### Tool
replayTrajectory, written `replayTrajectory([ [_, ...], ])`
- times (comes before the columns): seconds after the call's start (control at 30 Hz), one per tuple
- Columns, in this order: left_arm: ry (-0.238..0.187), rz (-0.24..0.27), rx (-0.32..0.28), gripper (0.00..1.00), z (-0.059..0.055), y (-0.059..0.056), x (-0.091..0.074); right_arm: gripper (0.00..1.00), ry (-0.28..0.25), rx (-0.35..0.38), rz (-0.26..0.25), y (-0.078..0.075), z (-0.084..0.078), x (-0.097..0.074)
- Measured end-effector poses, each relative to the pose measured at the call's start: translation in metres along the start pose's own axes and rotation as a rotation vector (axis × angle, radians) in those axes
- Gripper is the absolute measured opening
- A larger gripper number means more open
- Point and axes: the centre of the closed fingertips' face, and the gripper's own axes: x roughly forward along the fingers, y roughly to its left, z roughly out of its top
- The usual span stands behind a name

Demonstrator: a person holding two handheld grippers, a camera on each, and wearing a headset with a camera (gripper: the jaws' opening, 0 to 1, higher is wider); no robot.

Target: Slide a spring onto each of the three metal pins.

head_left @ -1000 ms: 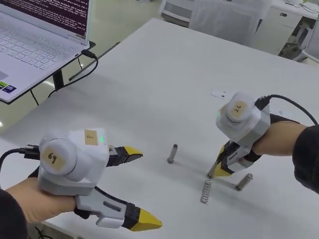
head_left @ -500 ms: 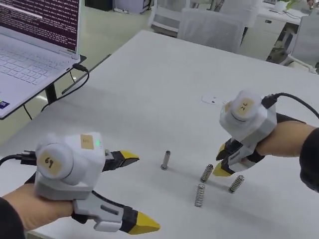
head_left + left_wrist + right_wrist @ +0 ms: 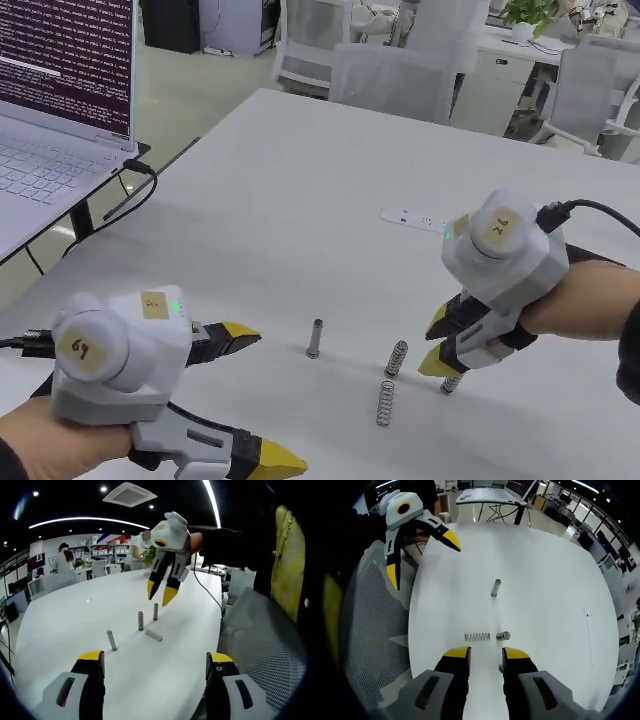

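Your right gripper [image 3: 437,343] is narrow and empty, left gripper [image 3: 258,398] wide. Grab the loose spring [image 3: 384,402] lying flat near the bare pin [image 3: 316,338] by one end, so the other end can slip over.

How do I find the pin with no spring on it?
On the white table, look between the left gripper and the right gripper. The bare pin stands upright alone, nearest the left one. It is smooth metal, while its neighbours all show coils.
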Motion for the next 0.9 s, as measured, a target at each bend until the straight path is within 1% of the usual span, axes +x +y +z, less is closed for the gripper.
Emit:
replayTrajectory([
  [0.23,0.004,-0.004,0.005,0.80,-0.001,-0.005,-0.002,0.23,0.003,0.016,0.011,0.018,-0.007,0.008],
  [0.33,0.004,-0.006,0.006,0.79,-0.001,-0.007,-0.002,0.23,-0.011,0.032,0.019,0.024,-0.006,0.012],
  [0.43,0.007,-0.009,0.009,0.79,-0.001,-0.010,-0.003,0.23,-0.009,0.036,0.031,0.033,-0.009,0.023],
  [0.5,0.011,-0.009,0.012,0.79,-0.002,-0.011,-0.004,0.24,-0.006,0.036,0.035,0.035,-0.011,0.028],
  [0.6,0.014,-0.007,0.011,0.78,-0.003,-0.012,-0.006,0.26,-0.017,0.045,0.046,0.039,-0.012,0.034],
  [0.73,0.018,-0.006,0.007,0.78,-0.003,-0.012,-0.007,0.28,-0.026,0.046,0.046,0.038,-0.014,0.042],
  [0.9,0.022,-0.005,0.003,0.77,-0.005,-0.013,-0.006,0.31,-0.047,0.053,0.026,0.031,-0.012,0.052],
])
